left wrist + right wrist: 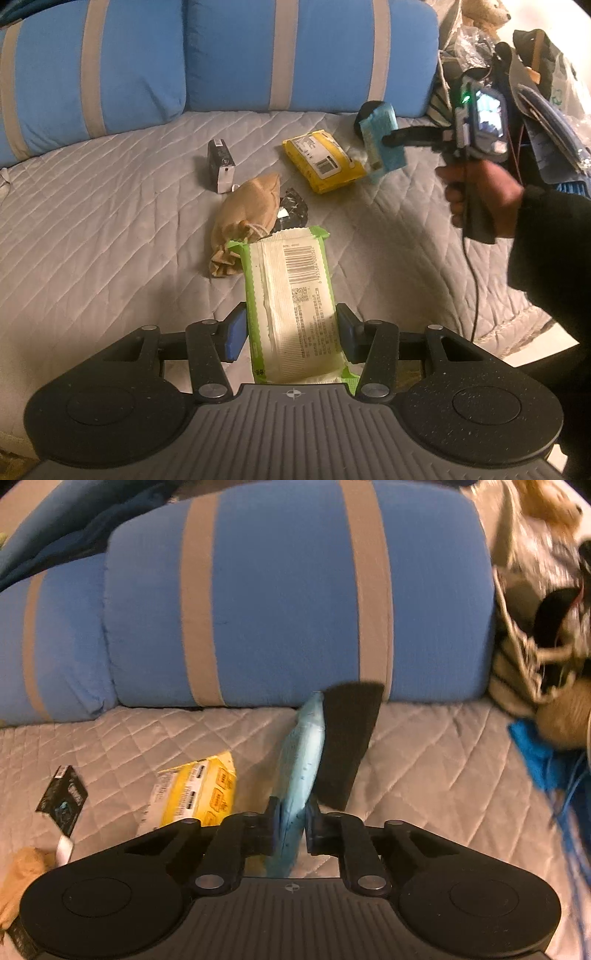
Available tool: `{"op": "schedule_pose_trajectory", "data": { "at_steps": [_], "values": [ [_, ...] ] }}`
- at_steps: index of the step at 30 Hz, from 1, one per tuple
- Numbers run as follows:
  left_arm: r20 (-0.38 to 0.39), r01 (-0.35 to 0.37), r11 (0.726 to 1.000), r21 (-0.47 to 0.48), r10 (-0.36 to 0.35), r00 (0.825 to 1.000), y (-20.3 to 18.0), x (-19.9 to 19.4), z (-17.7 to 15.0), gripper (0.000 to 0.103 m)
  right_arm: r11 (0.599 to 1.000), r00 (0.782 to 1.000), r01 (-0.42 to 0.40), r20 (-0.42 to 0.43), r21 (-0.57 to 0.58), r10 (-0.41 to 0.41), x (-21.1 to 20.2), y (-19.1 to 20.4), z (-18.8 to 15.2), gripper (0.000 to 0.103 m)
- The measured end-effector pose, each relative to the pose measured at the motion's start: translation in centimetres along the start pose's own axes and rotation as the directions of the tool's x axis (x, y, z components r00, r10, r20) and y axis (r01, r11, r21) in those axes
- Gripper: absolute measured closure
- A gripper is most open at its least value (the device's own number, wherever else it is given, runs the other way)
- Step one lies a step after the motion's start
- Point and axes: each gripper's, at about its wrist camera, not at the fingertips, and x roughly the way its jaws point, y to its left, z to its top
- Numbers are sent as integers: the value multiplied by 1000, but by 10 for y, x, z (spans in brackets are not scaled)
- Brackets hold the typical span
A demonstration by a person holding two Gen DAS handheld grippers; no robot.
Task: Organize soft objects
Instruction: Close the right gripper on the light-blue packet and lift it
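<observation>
Lying at far left on the quilted cover (92, 206): black box (221, 168), then tan drawstring pouch (245, 218), both untouched. Pinching a green-and-white packet (291, 306) between the left gripper (291, 332) pads, long axis running straight ahead, far end hanging over the pouch. Resting further right: yellow packet (325, 158), slanted, apparently nearer the right side. Clamping a light blue packet (299, 775) edge-on in the right gripper (291, 829), raised above the cover, near the blue striped cushion (288, 590).

Clutter pile (543, 627) on my right is motion-blurred, unreadable; tan pouch (22, 878) cut off by frame edge.
</observation>
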Motion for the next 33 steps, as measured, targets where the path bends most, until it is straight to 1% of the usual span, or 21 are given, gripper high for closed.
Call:
{"op": "schedule_pose_trajectory", "data": {
  "at_steps": [1, 4, 6, 9, 12, 16, 19, 20, 22, 25, 29, 33],
  "values": [
    [2, -1, 1000, 0, 1, 1000, -1, 0, 0, 55, 1000, 1000, 9, -5, -26, -9, -5, 4, 3, 89],
    [7, -7, 1000, -2, 7, 1000, -2, 0, 1, 55, 990, 996, 79, -40, -118, -84, -20, 20, 9, 89],
    [9, -12, 1000, -2, 12, 1000, -4, 0, 0, 55, 984, 990, 88, -93, -153, -103, -30, 27, 12, 89],
    [8, -16, 1000, 0, 16, 1000, -5, 0, -1, 55, 983, 982, 68, -160, -170, -96, -52, 32, 7, 89],
    [11, -22, 1000, 0, 22, 1000, -5, -1, -2, 55, 983, 970, 48, -225, -177, -88, -72, 33, -6, 89],
    [19, -31, 999, -6, 31, 999, -6, -3, -3, 55, 974, 943, 15, -321, -224, -88, -93, 39, -38, 89],
    [25, -37, 999, -22, 38, 999, -6, -4, -3, 55, 970, 922, -35, -381, -242, -62, -98, 45, -63, 89],
    [25, -36, 999, -27, 37, 999, -5, -4, -3, 55, 969, 921, -39, -384, -244, -60, -97, 45, -68, 89],
    [28, -33, 999, -39, 34, 999, -4, -3, -2, 55, 965, 928, -42, -368, -258, -58, -96, 47, -72, 89],
    [42, -24, 999, -40, 26, 999, -6, -2, 0, 55, 973, 926, -46, -374, -228, -44, -90, 43, -73, 88],
    [43, -55, 998, -43, 57, 997, -8, 1, 0, 55, 971, 927, -47, -372, -233, -45, -85, 45, -75, 88],
    [34, -54, 997, -57, 56, 998, -8, 4, 2, 55, 966, 934, -45, -354, -254, -49, -92, 50, -75, 88]
  ]
}}
